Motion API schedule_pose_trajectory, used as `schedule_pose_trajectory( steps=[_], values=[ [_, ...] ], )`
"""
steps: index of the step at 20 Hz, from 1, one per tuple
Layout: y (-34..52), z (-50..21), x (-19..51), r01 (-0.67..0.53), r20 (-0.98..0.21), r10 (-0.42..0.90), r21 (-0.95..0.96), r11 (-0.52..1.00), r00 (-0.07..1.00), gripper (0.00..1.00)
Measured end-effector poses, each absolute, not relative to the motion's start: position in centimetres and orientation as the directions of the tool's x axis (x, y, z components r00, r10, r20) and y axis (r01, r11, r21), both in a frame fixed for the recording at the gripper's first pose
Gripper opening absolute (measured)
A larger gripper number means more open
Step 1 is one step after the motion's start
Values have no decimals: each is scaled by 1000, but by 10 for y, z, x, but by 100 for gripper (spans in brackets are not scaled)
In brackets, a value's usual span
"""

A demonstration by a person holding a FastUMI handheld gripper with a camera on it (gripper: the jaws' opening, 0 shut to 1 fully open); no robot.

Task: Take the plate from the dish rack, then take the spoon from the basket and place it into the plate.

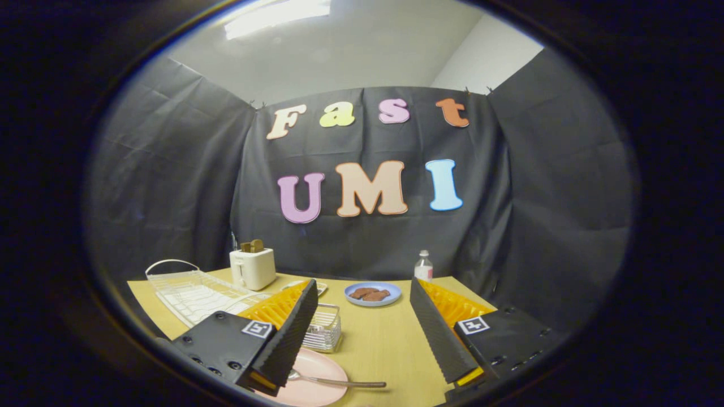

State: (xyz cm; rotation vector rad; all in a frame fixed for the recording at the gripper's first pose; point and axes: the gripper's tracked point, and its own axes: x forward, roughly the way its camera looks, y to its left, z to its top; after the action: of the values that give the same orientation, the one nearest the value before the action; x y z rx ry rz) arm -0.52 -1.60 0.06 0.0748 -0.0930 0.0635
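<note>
Hovering above the tan wooden table point(384, 345), the gripper point(367, 339) has its two black ribbed fingers point(291, 333) spread wide apart, with nothing between them but bare tabletop. The round pink plate point(317, 390) lies flat on the table at about seven o'clock from the gap between the fingers, partly under the left finger. The slim metal spoon point(334, 381) rests with its bowl end on the plate near that finger, while its dark handle reaches off the rim toward three o'clock, over the table. By that layout the spoon looks already delivered, so the step in hand is most likely the release and withdrawal.

To finish well, I would keep the fingers open and lift straight up and back, away from the plate, so that the left finger does not catch the spoon bowl or nudge the rim. The handle overhangs the edge, so a light brush could tip the spoon out; a slow, clean retreat matters more than speed.

Farther off, the small wire basket point(323, 329) stands just beyond the plate at about eleven o'clock, close to the left finger, and the white wire dish rack point(192, 291) sits at ten o'clock behind it. A white toaster point(253, 267) with brown slices stands at eleven o'clock, a blue plate point(373, 294) with brown food lies at twelve, and a small clear bottle point(423, 265) stands at one o'clock. All of these are well apart from the withdrawal path.
</note>
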Motion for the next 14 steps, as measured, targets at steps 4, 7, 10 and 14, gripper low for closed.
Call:
schedule_pose_trajectory(
  steps=[4,7,10,14],
  values=[
    [-12,1,-6,-78,92,72,71,994,993,100],
    [-11,3,-8,-82,98,75,66,994,992,100],
    [-10,3,-8,-83,99,76,66,994,992,100],
    [-7,1,-8,-89,94,83,57,994,992,100]
  ],
)
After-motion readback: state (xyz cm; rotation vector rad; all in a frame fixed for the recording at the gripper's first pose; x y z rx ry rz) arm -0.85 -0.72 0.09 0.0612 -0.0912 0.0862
